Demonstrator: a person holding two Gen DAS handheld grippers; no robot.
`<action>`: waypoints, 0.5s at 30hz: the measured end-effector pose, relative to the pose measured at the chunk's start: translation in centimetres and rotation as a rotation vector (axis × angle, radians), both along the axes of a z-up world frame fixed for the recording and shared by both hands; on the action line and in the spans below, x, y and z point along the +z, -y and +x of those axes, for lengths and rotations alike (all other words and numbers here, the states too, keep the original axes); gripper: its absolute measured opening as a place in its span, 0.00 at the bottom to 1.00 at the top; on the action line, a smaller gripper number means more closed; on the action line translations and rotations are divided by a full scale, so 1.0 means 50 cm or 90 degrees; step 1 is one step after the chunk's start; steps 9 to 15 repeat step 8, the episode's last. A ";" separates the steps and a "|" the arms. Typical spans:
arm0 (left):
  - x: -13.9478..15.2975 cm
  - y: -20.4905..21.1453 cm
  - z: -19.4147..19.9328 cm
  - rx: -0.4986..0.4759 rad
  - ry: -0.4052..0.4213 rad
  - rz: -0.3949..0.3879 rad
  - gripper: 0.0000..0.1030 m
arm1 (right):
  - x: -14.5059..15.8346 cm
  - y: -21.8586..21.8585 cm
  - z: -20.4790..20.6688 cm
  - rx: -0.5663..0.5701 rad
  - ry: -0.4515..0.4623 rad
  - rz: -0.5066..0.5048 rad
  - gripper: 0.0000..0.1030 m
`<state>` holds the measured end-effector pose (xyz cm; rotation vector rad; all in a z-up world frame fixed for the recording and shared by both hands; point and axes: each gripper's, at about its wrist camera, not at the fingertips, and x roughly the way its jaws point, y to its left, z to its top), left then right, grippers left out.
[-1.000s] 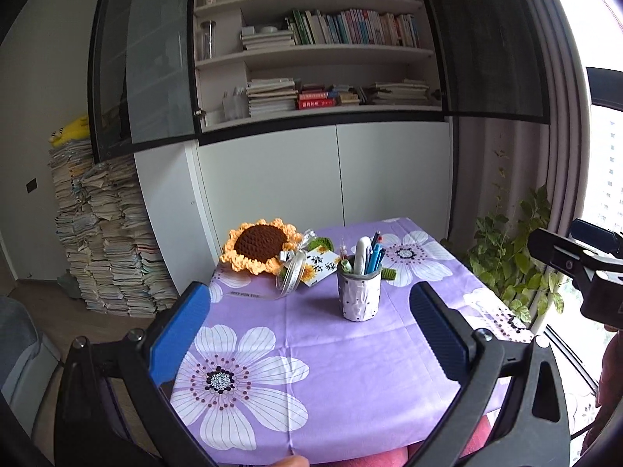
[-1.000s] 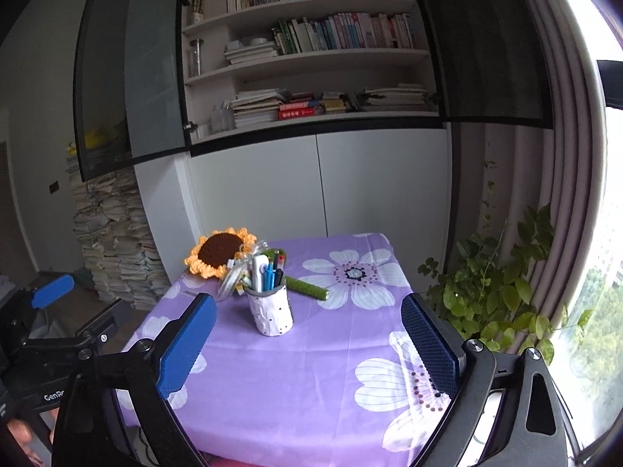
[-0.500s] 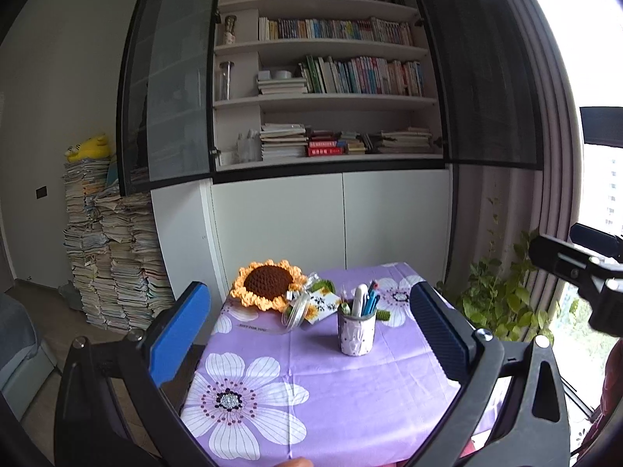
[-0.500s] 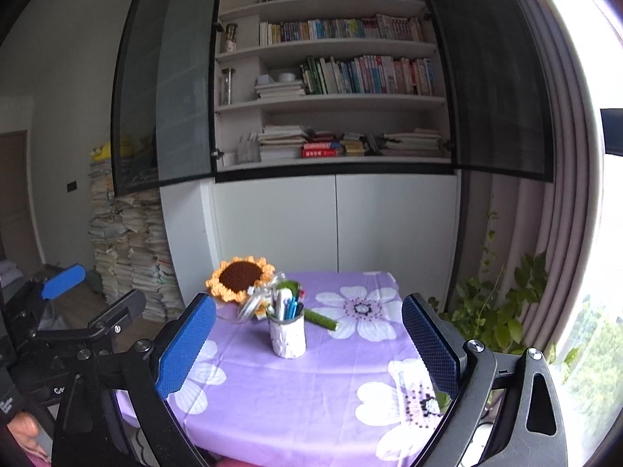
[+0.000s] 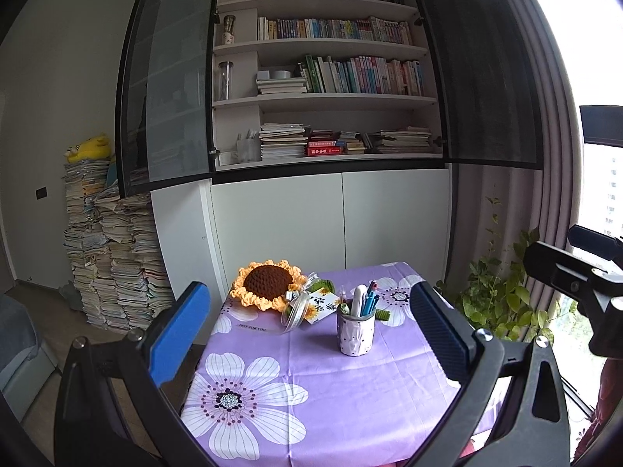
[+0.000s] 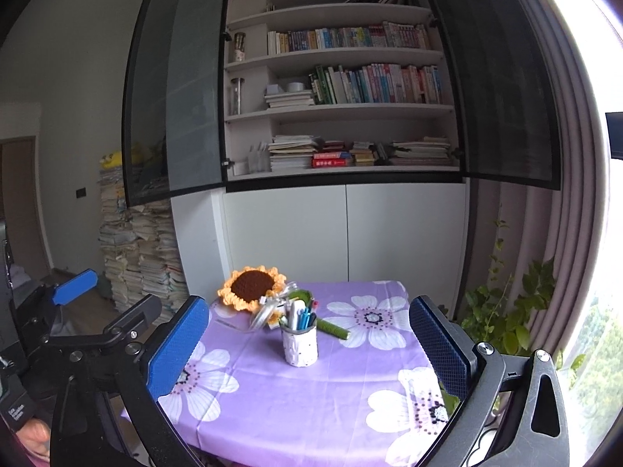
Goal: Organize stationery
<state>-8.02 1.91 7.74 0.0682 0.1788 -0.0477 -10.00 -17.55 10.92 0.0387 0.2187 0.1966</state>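
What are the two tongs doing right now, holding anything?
Left tongs: open, nothing between the pads.
Right tongs: jaws opening, nothing between them; the pen cup stands untouched on the table.

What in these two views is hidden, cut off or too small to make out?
- Pens in the cup: only the tops show in both views; the cup wall hides the rest, so no count.
- Card beside the sunflower: print too small, left view.
- Near table edge: covered by both grippers' frames.
- Book titles: too small.
- Plant pot: hidden behind the table, left view.
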 end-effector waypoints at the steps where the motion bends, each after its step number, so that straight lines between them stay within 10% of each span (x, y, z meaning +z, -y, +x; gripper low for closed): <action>1: 0.000 0.000 -0.001 0.000 0.001 0.000 0.99 | -0.001 0.000 0.001 -0.001 -0.002 0.000 1.00; 15: 0.002 0.004 -0.005 -0.005 0.012 0.006 0.99 | -0.004 0.002 0.003 -0.004 0.001 0.005 1.00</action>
